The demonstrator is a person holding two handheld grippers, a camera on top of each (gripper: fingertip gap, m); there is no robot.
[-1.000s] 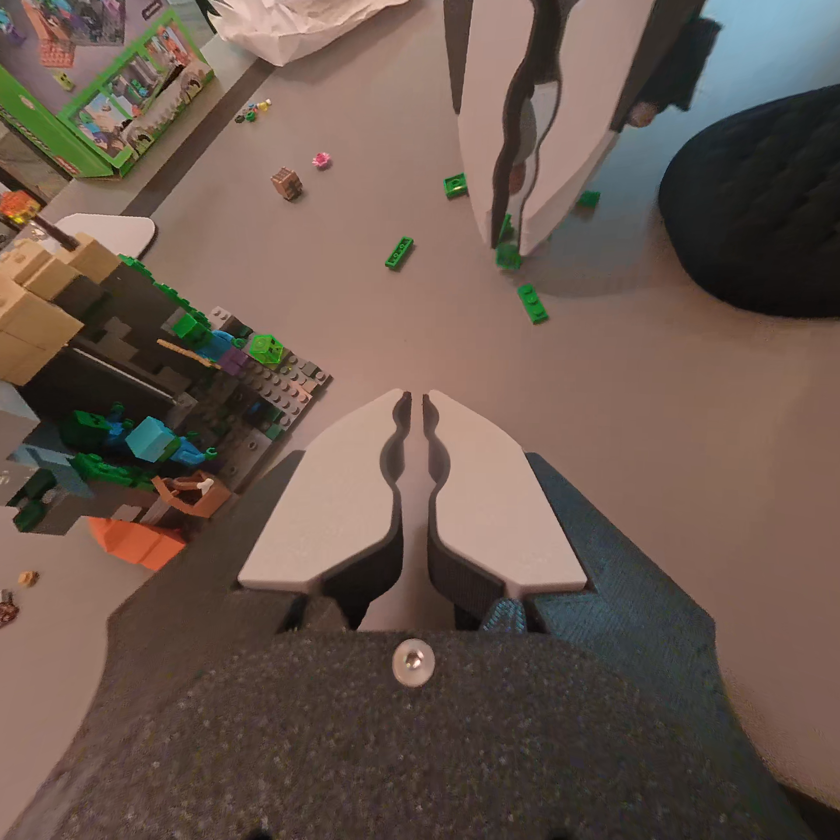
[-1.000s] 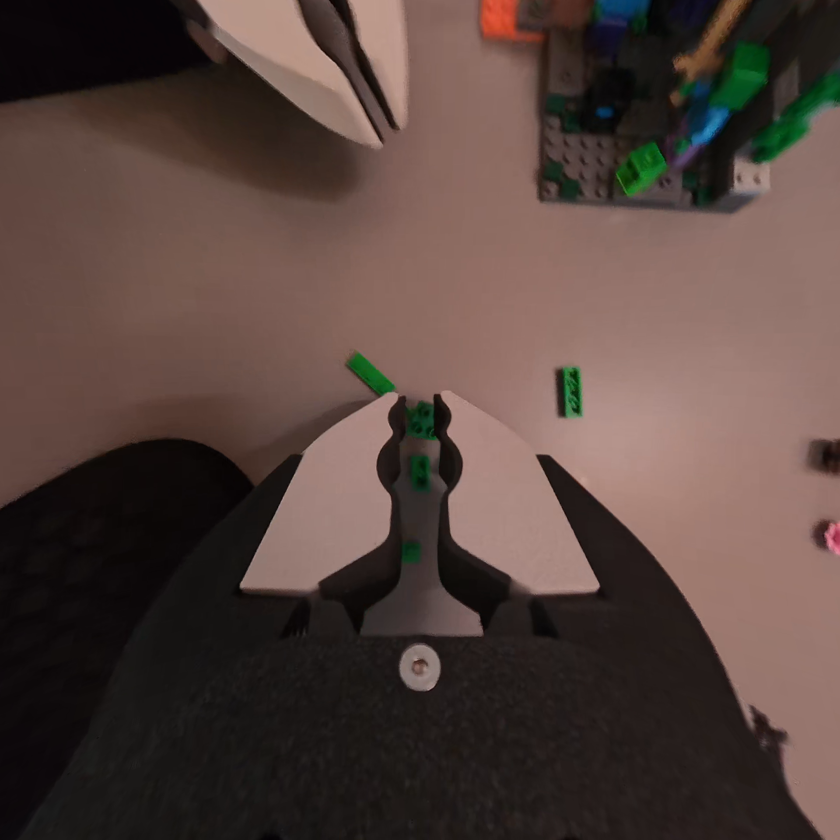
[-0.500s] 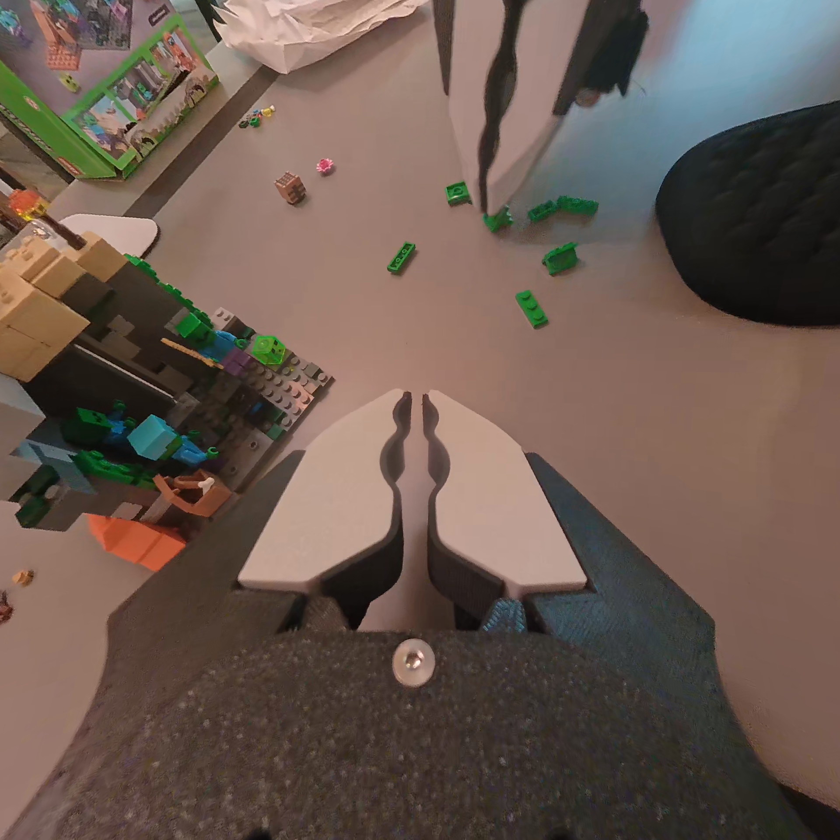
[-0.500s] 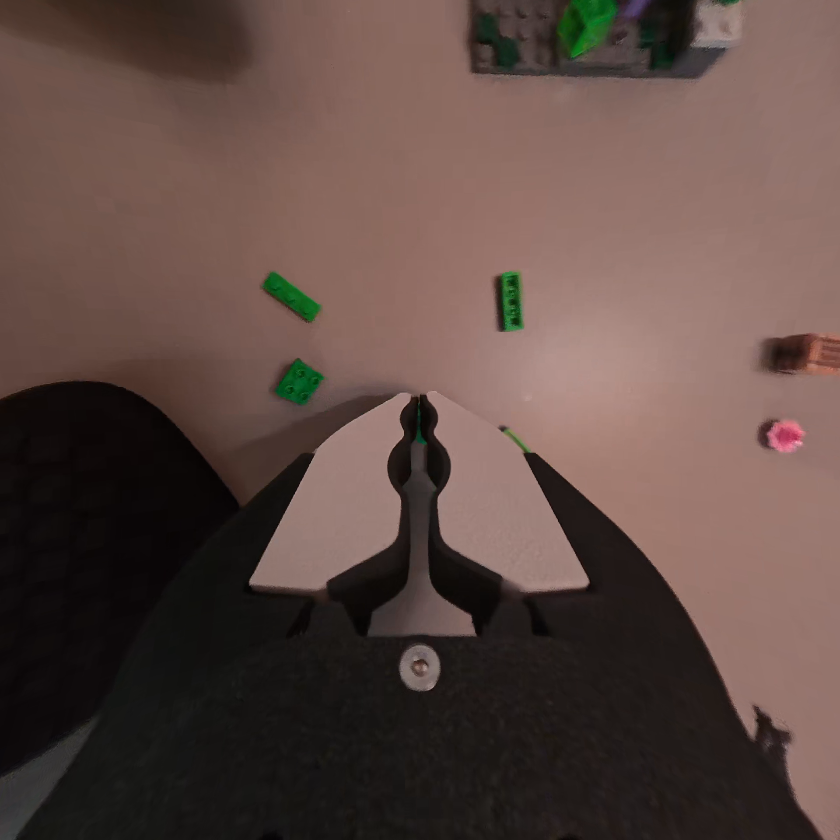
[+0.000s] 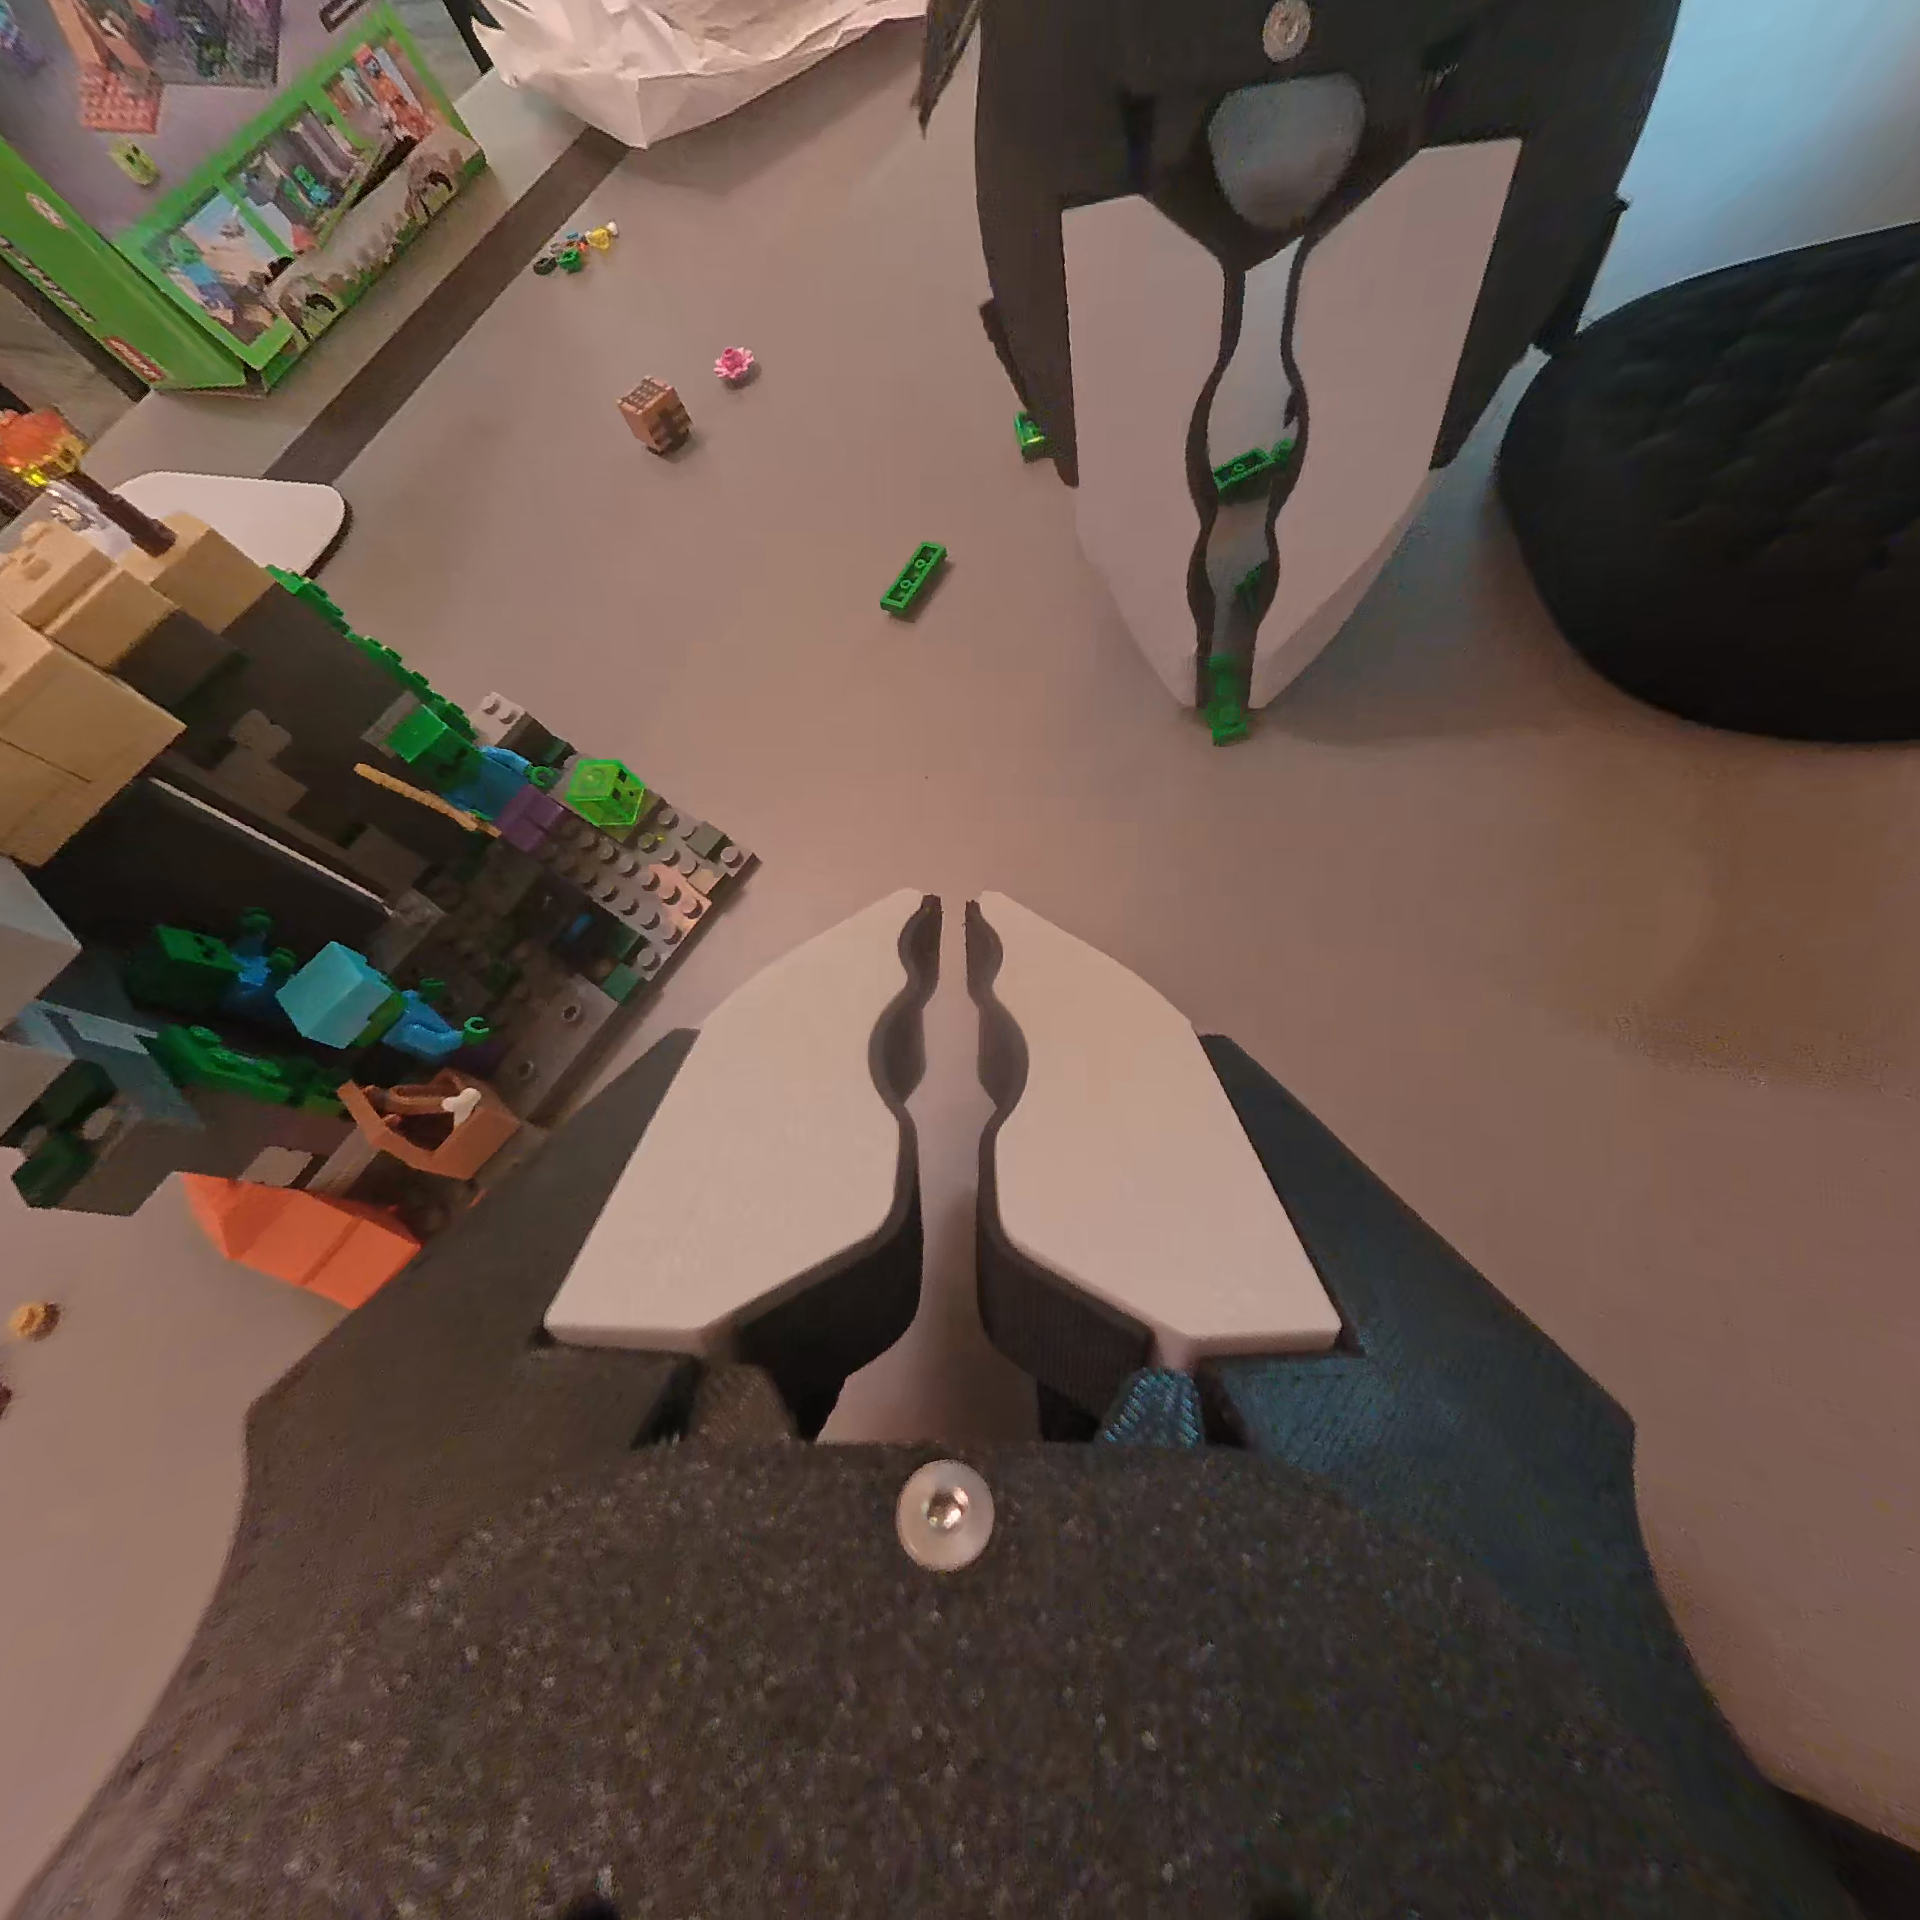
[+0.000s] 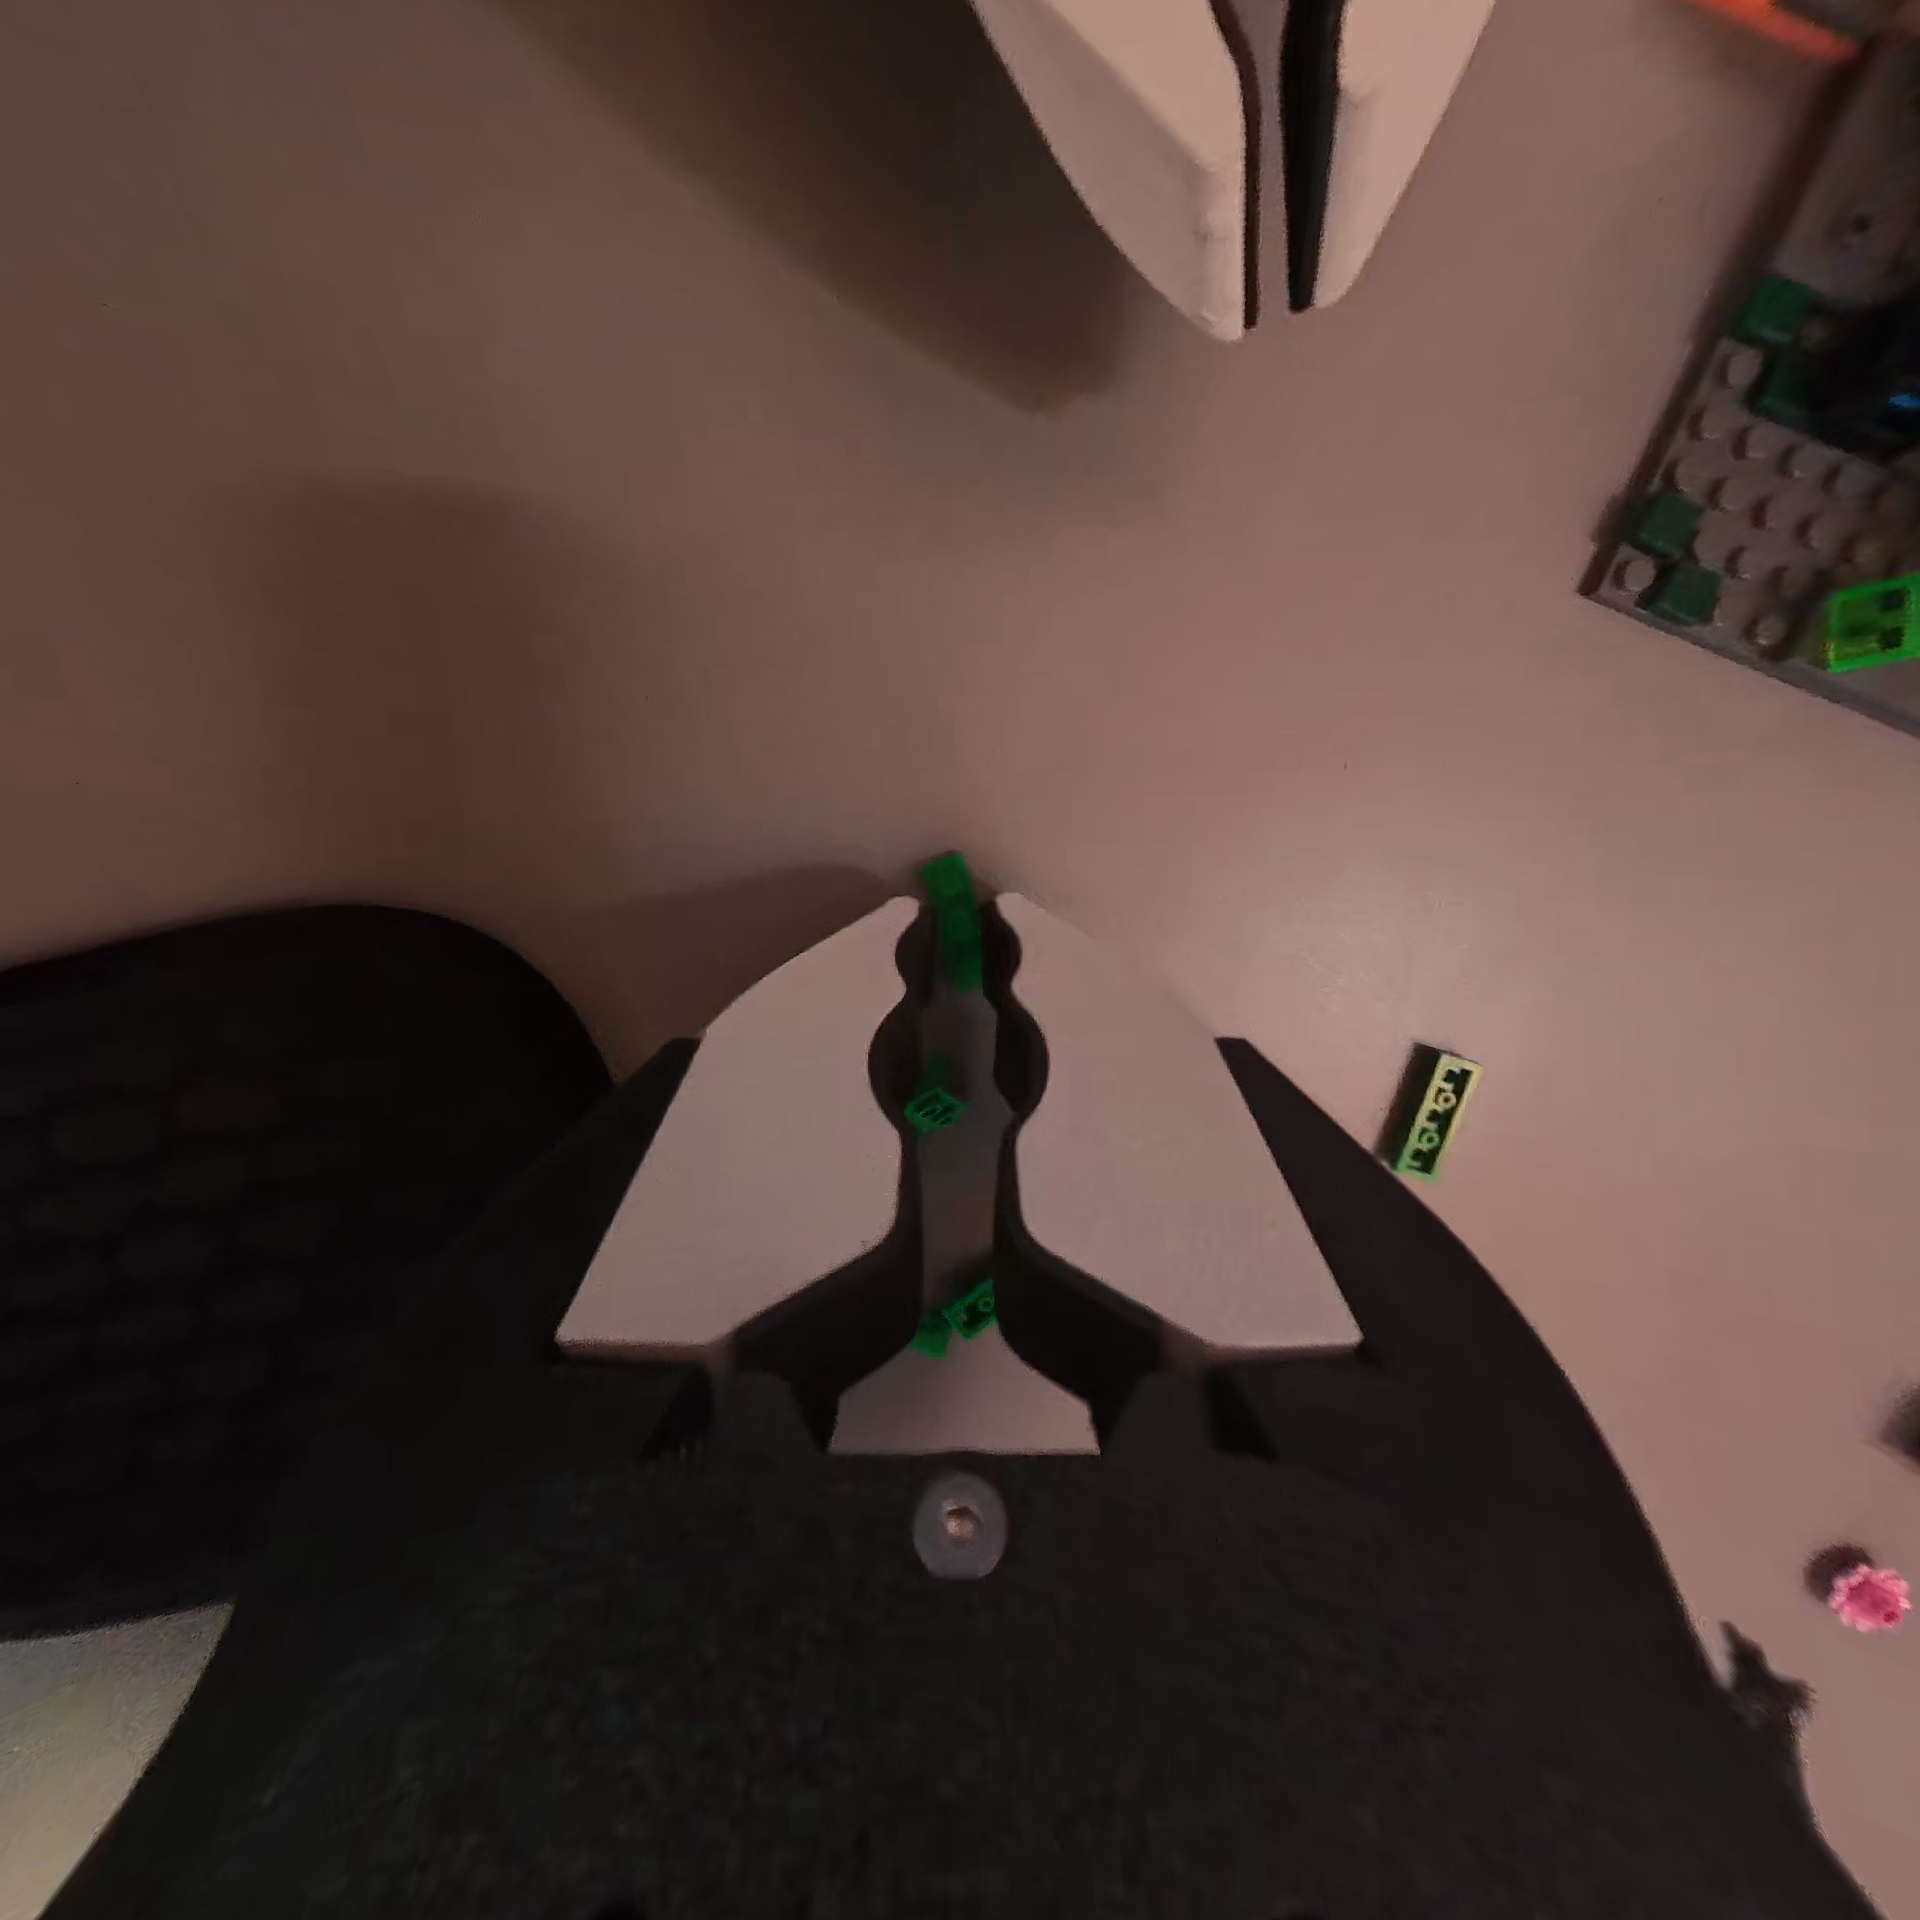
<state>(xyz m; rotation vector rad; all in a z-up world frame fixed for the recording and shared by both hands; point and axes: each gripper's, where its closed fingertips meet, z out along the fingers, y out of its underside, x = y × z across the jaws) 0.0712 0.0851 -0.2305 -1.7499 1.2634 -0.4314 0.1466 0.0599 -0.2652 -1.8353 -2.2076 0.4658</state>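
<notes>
Right wrist view: the right tongs (image 6: 954,914) pinch a green plate (image 6: 954,904) at their tips, its length running along the fingers. The left tongs (image 5: 954,914), well apart, are nearly pressed together and hold nothing.

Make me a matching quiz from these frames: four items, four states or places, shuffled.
Items
1. left tool
2. right tool
3. pink flower piece
4. translucent green cube

States or places
A. sits on the grey studded baseplate
B. tips closed on a green plate
C. lies loose on the floor near a brown block
D. nearly closed, nothing between its fingers

Pairs: 1-D, 2-B, 3-C, 4-A
</notes>
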